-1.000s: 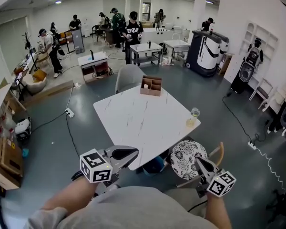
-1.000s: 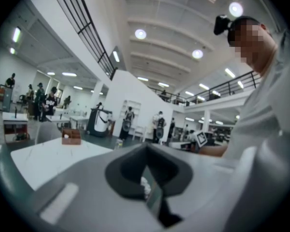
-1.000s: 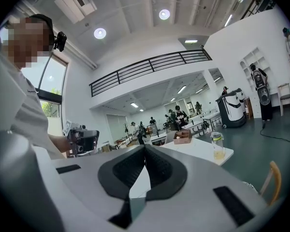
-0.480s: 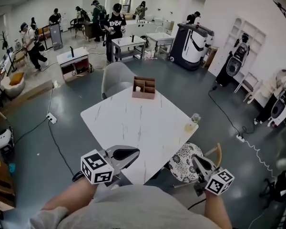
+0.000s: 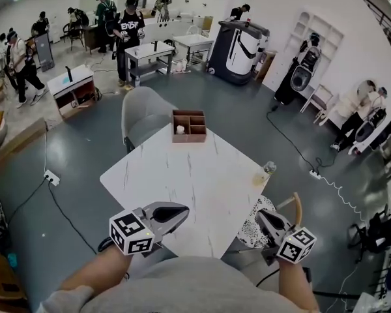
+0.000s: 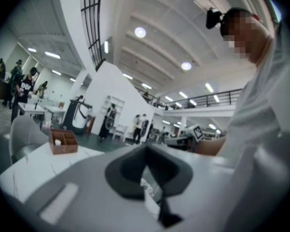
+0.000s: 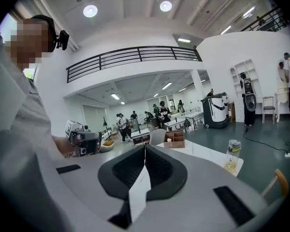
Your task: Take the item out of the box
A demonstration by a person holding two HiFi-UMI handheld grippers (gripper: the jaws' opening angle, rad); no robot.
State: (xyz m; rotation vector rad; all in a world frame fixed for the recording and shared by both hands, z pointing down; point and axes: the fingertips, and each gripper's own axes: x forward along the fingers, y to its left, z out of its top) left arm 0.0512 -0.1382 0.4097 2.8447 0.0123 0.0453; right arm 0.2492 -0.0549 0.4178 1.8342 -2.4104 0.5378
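Facing a white marble-pattern desk (image 5: 182,175), the person holds both tools low at its near edge.

Left hand-held gripper (image 5: 182,209): jaws together, pads meeting at the tips, nothing between them. Its marker cube (image 5: 131,233) sits at the rear, by the person's forearm.

Right hand-held gripper (image 5: 259,214): jaws likewise closed on nothing, held off the desk's near right side, over a patterned chair seat (image 5: 251,230).

Box (image 5: 188,137): brown, open-topped and divided into compartments. It stands at the desk's far edge, ahead of both hand-held grippers and well apart from them.

Item (image 5: 180,129): a small white object inside the box, in a compartment on the side nearer the left hand-held gripper. Its shape is too small to tell.

Bottle (image 5: 266,170): clear, yellowish at the bottom, upright at the desk's right edge. It is ahead of the right hand-held gripper and nearer to it than the box.

Grey chair (image 5: 142,115): beyond the desk, just left of the box.

People (image 5: 127,34): standing at further tables, far ahead of both hand-held grippers.
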